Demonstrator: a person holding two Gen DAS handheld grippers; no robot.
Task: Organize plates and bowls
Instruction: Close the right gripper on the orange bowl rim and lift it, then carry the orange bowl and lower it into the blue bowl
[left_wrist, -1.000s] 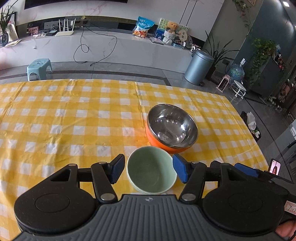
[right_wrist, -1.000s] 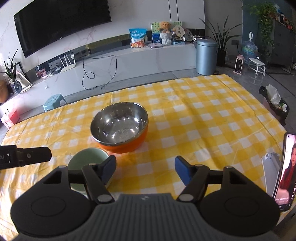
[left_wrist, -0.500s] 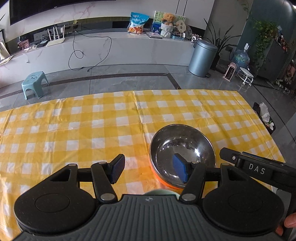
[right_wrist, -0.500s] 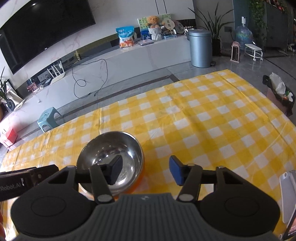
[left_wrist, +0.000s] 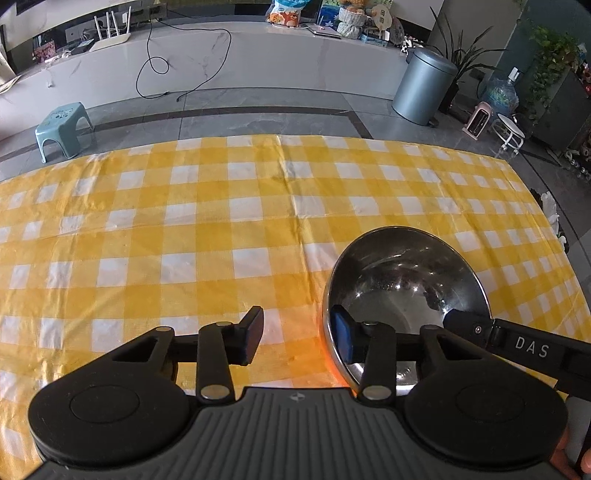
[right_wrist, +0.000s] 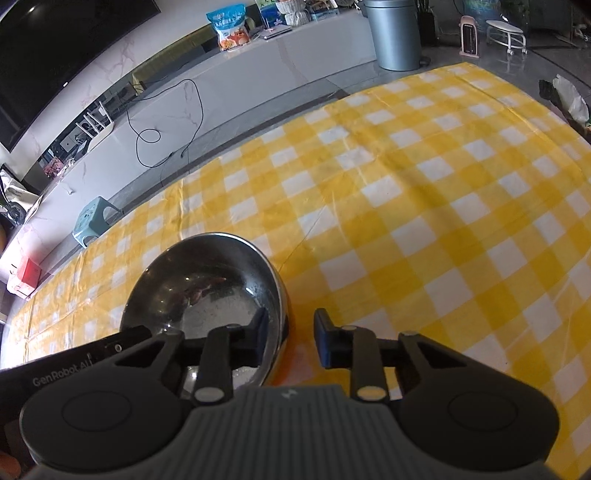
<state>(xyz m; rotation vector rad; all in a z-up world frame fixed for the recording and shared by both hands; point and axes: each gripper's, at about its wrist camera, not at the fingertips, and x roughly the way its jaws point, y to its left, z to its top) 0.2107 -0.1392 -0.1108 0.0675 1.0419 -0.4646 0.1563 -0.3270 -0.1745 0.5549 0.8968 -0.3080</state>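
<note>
A steel bowl with an orange outside (left_wrist: 402, 291) stands on the yellow checked tablecloth (left_wrist: 221, 236). My left gripper (left_wrist: 297, 338) is open and straddles the bowl's left rim, one finger inside, one outside. In the right wrist view the same bowl (right_wrist: 207, 291) lies at lower left. My right gripper (right_wrist: 290, 341) is open and straddles its right rim, left finger inside the bowl. Each gripper's body shows in the other's view. The small green bowl is out of sight.
The tablecloth (right_wrist: 424, 206) stretches ahead and to both sides. Beyond the far edge are a grey floor, a teal stool (left_wrist: 62, 127), a metal bin (left_wrist: 424, 86) and a long white counter (left_wrist: 229, 55).
Both grippers moved forward and down onto the steel bowl's opposite rims. The green bowl, between my left fingers a second ago, dropped out of view below the grippers.
</note>
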